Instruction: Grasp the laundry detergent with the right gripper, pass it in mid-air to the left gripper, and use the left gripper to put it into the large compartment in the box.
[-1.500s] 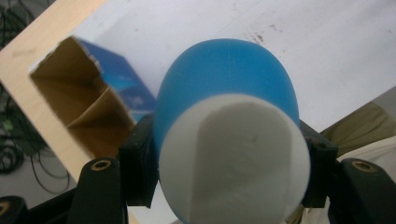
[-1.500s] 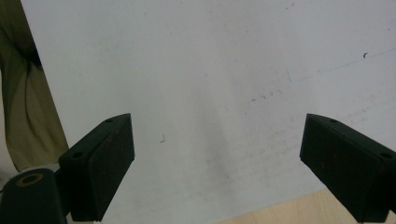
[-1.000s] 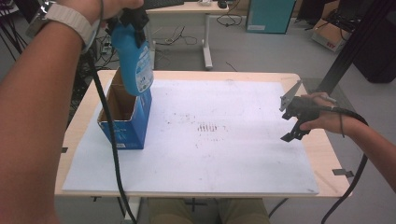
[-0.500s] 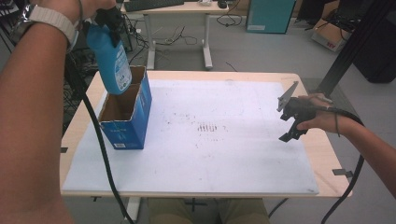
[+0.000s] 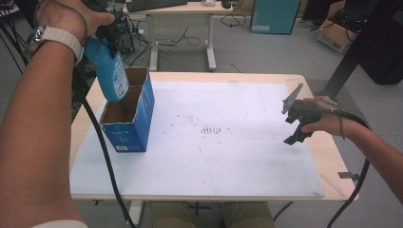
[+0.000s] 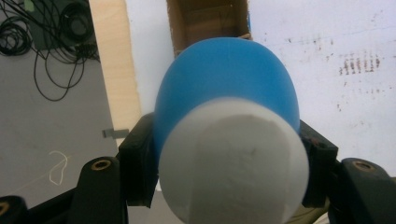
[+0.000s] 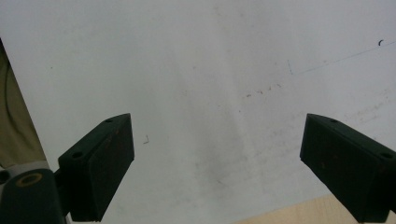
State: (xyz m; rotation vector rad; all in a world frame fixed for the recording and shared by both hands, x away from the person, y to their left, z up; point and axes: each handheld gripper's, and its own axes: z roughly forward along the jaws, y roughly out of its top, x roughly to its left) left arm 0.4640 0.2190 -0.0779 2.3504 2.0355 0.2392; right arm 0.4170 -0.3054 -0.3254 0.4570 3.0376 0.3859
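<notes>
Fingers of the left gripper (image 6: pixel 224 154) clamp the shoulder of a blue plastic bottle with a white cap (image 6: pixel 227 88); bottle hangs tilted below them, base just above the open blue cardboard box (image 5: pixel 127 114). Fingers of the right gripper (image 7: pixel 219 168) spread wide, nothing between, above the white sheet (image 7: pixel 196 70) covering the wooden table (image 5: pixel 328 152).

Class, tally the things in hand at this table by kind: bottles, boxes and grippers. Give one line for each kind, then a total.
Blue bottle: 1
Blue open cardboard box: 1
Grippers: 2, the left gripper and the right gripper
Total: 4
</notes>
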